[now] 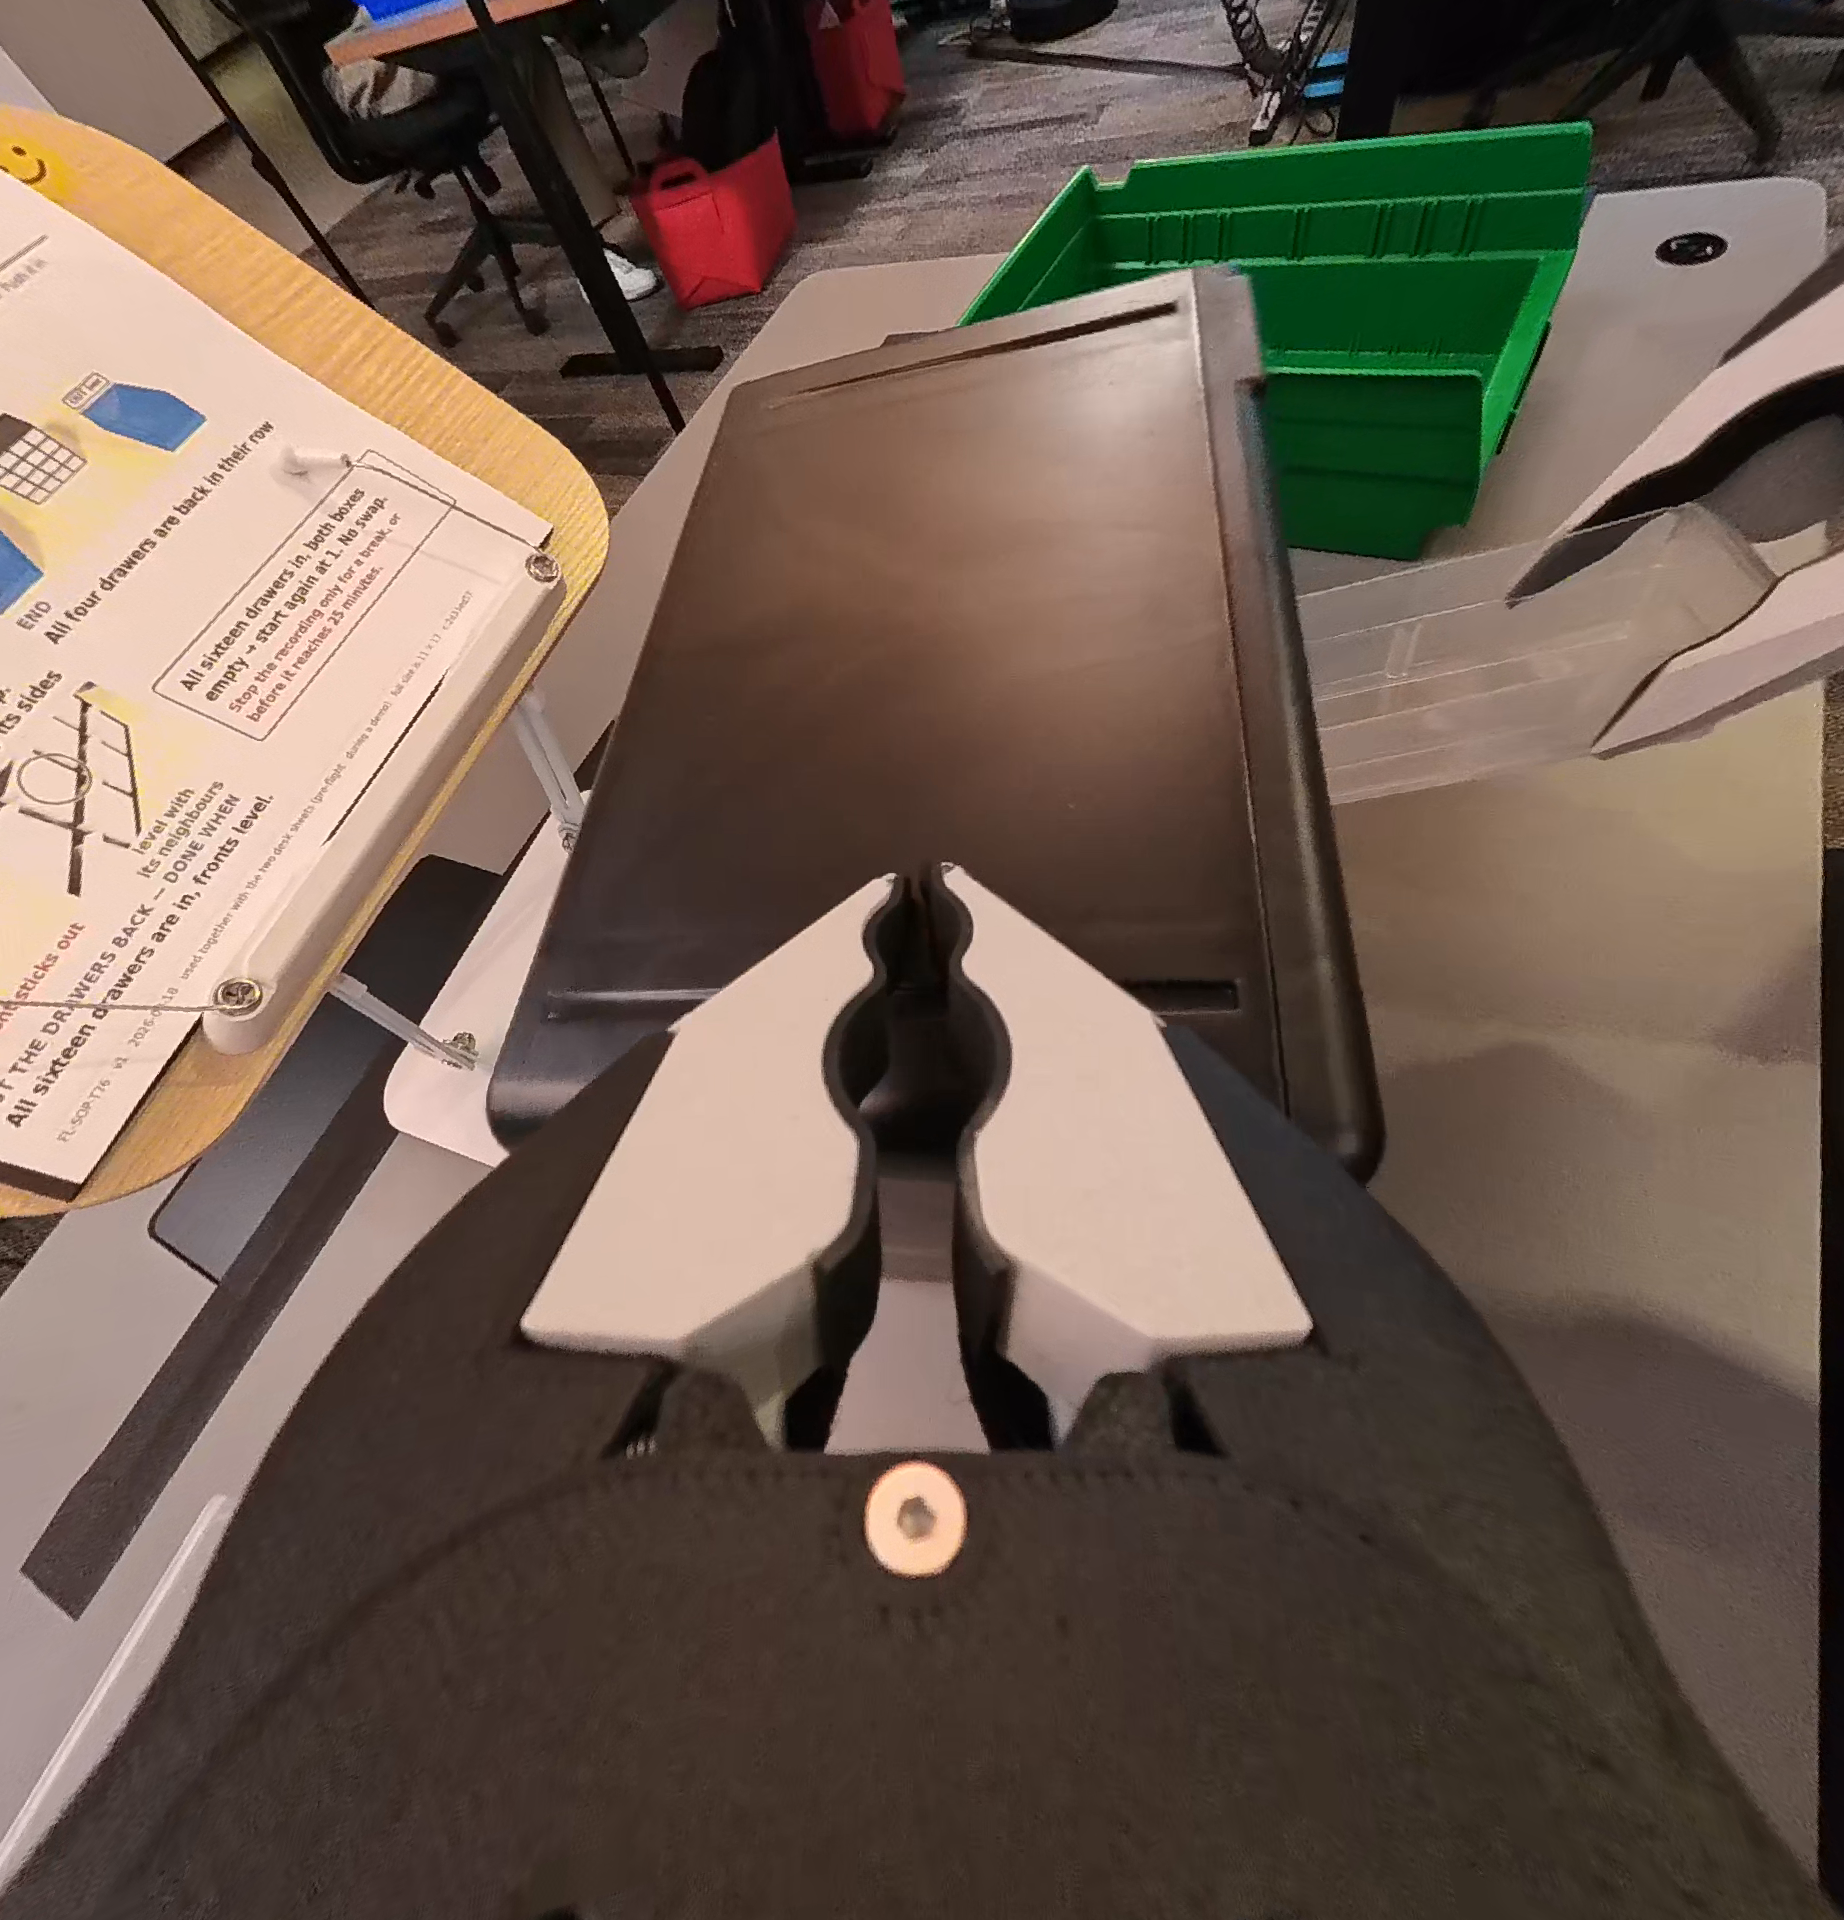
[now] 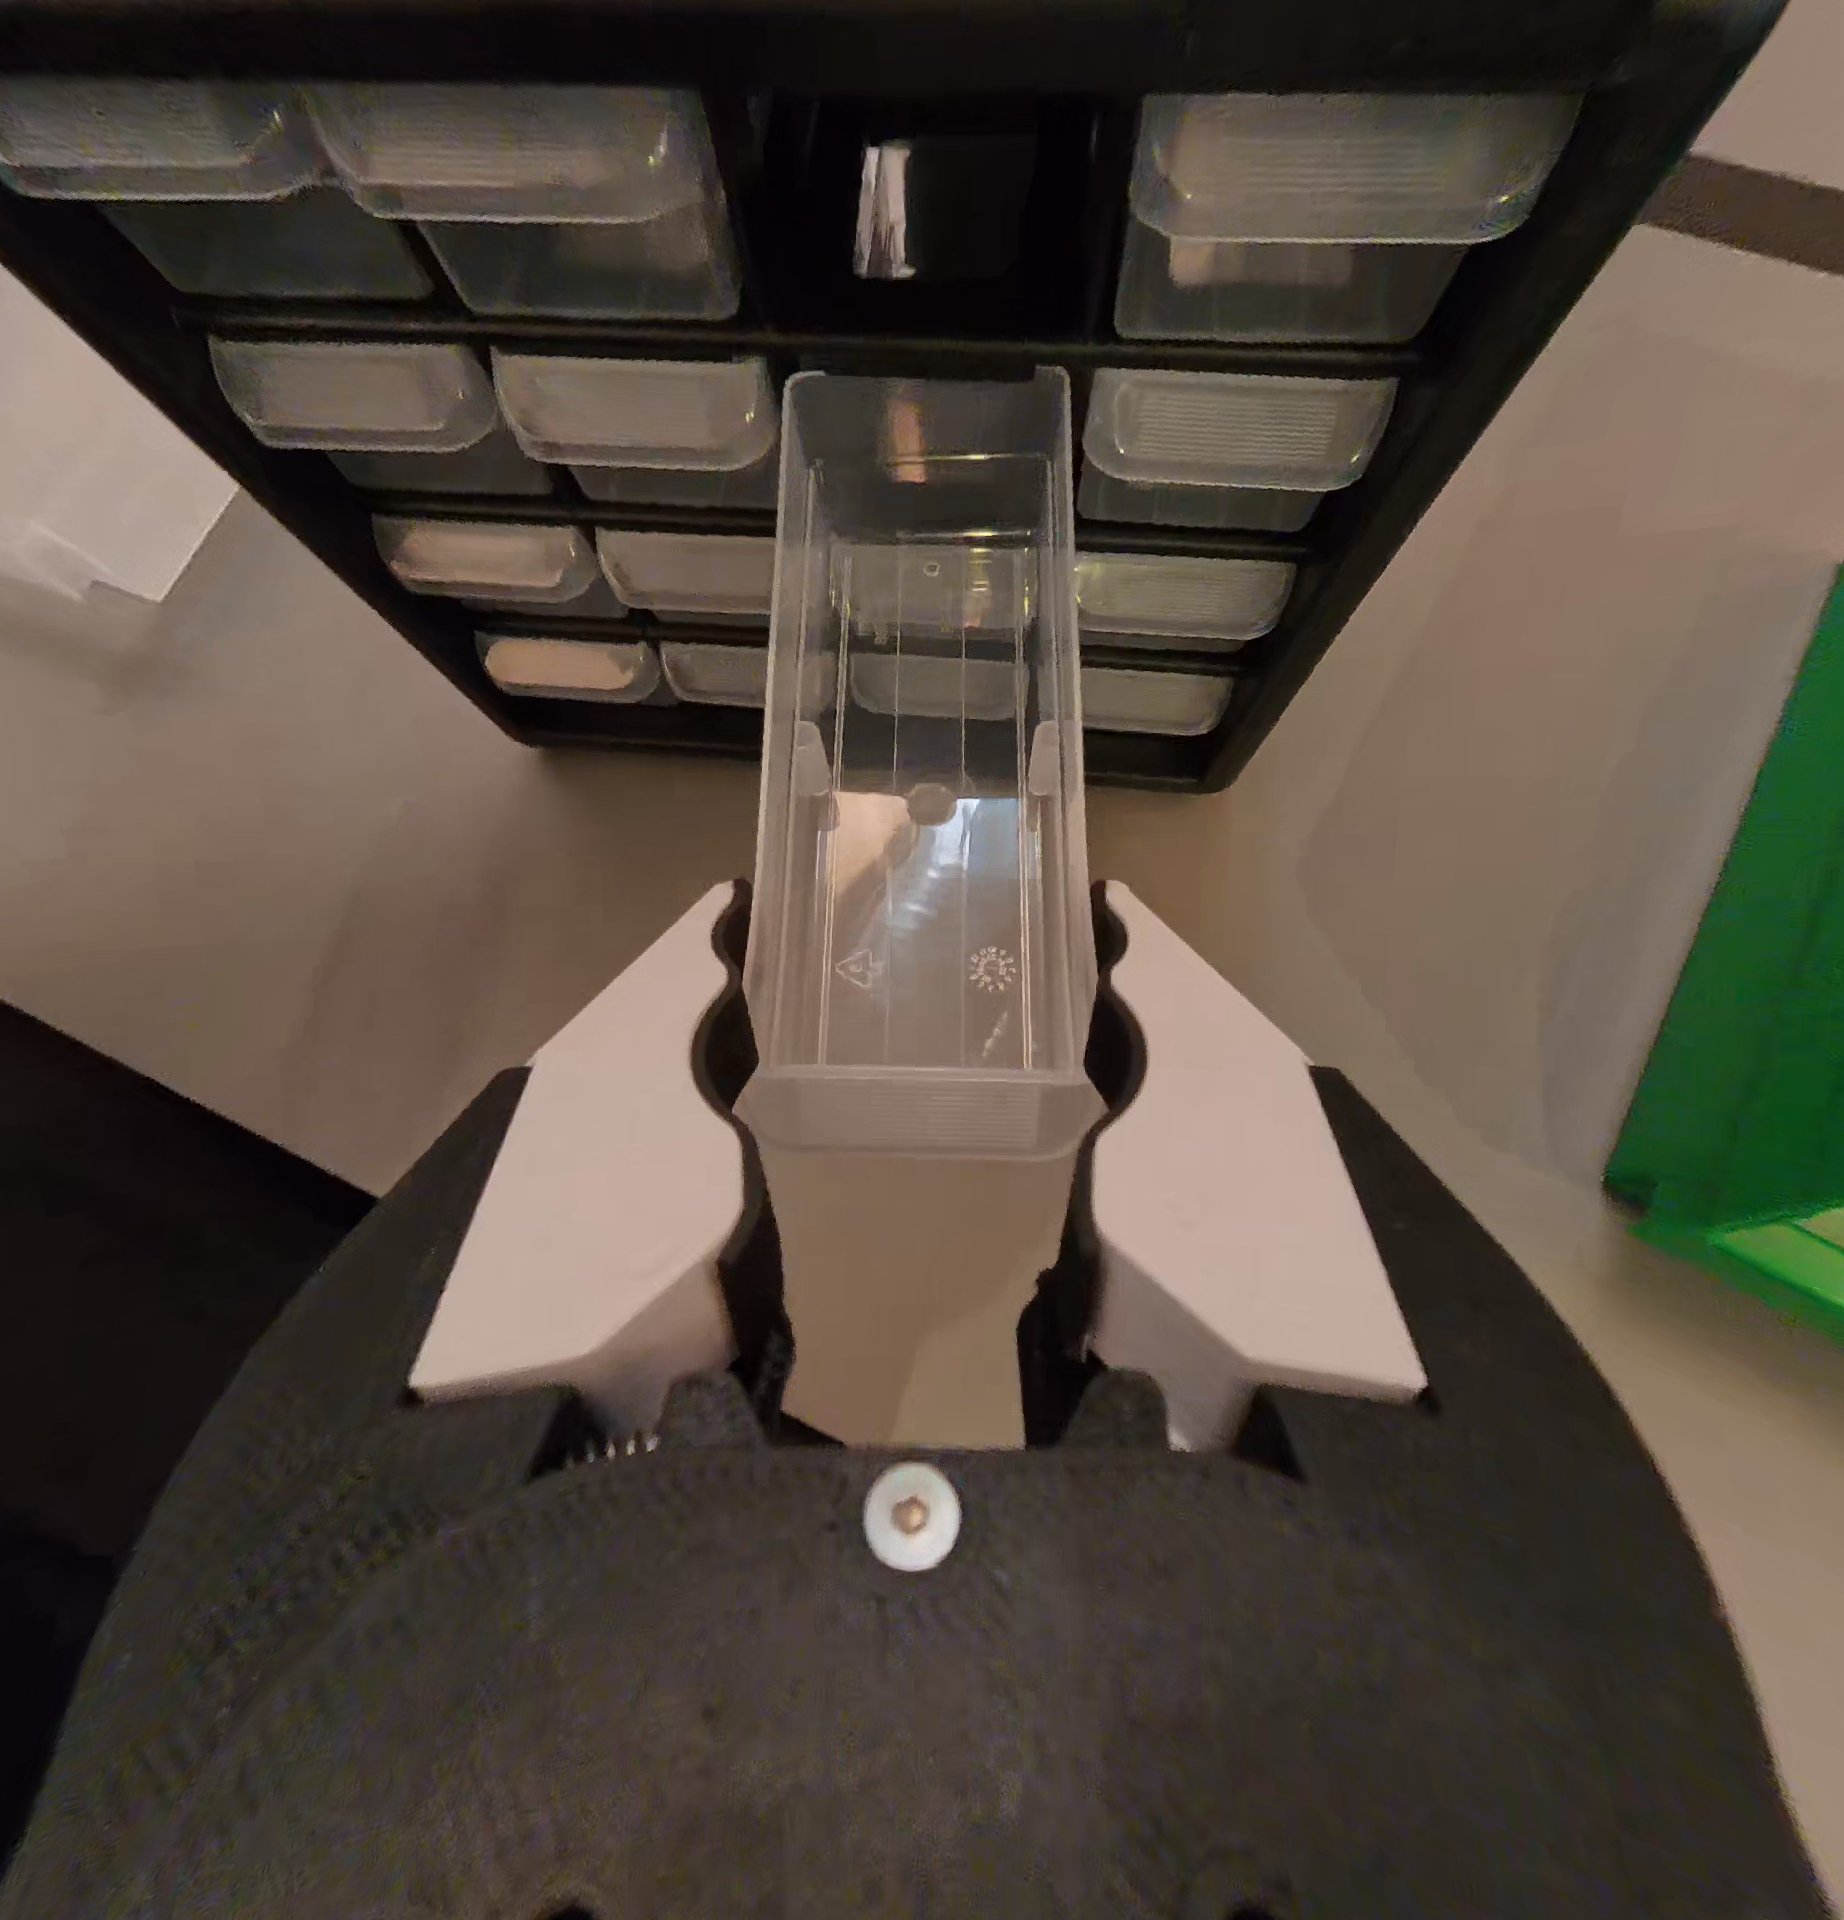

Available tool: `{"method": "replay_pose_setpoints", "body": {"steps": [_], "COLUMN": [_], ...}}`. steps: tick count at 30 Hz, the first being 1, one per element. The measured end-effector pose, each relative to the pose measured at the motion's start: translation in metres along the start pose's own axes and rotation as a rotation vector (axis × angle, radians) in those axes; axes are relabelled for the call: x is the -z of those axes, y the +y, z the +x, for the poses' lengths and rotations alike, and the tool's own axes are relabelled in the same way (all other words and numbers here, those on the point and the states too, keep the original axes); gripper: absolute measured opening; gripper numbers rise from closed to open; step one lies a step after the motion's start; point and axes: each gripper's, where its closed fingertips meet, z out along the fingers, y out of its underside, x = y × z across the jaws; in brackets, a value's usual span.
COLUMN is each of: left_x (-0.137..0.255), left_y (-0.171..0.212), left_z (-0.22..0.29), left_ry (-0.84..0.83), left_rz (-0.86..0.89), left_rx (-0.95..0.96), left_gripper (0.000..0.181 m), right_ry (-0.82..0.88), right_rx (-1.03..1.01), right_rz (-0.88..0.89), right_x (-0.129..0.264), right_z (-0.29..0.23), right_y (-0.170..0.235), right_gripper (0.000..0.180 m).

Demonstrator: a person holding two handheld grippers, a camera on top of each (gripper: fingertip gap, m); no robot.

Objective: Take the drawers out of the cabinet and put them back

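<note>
Right fingers (image 2: 916,997) pinch the clear drawer (image 2: 918,748) by its side walls near the front; it looks light, slick, thin-walled. Left fingers (image 1: 916,883), pressed together, rest on the cabinet (image 1: 928,644) top.

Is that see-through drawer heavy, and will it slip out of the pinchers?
Probably light: the clear drawer looks thin-walled and empty. Its smooth plastic sides might be slippery, so the right hand-held gripper squeezing it from both sides should hold gently but firmly. It looks stiff, keeping its box shape, though hard squeezing could perhaps crack it.
</note>
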Motion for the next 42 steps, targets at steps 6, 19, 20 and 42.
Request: {"method": "replay_pose_setpoints", "body": {"steps": [6, 19, 20, 42], "left_x": [-0.001, -0.001, -0.001, -0.001], "left_y": [-0.001, -0.001, -0.001, 0.000], "left_z": [0.001, 0.001, 0.001, 0.001], "left_ry": [0.003, -0.013, -0.014, -0.001], "left_rz": [0.000, -0.007, -0.008, 0.006], "left_rx": [-0.006, -0.028, -0.032, -0.025], "left_gripper": [0.001, 0.002, 0.002, 0.001], "right_ry": [0.016, -0.137, -0.176, 0.197], "right_rx": [-0.027, 0.205, 0.241, 0.123], "right_rz": [0.085, 0.174, 0.203, 0.257], "right_x": [-0.006, -0.037, -0.028, -0.075], "right_z": [-0.004, -0.011, -0.013, 0.064], "right_y": [-0.014, -0.037, -0.038, -0.070], "right_gripper": [0.062, 0.118, 0.118, 0.123]}}
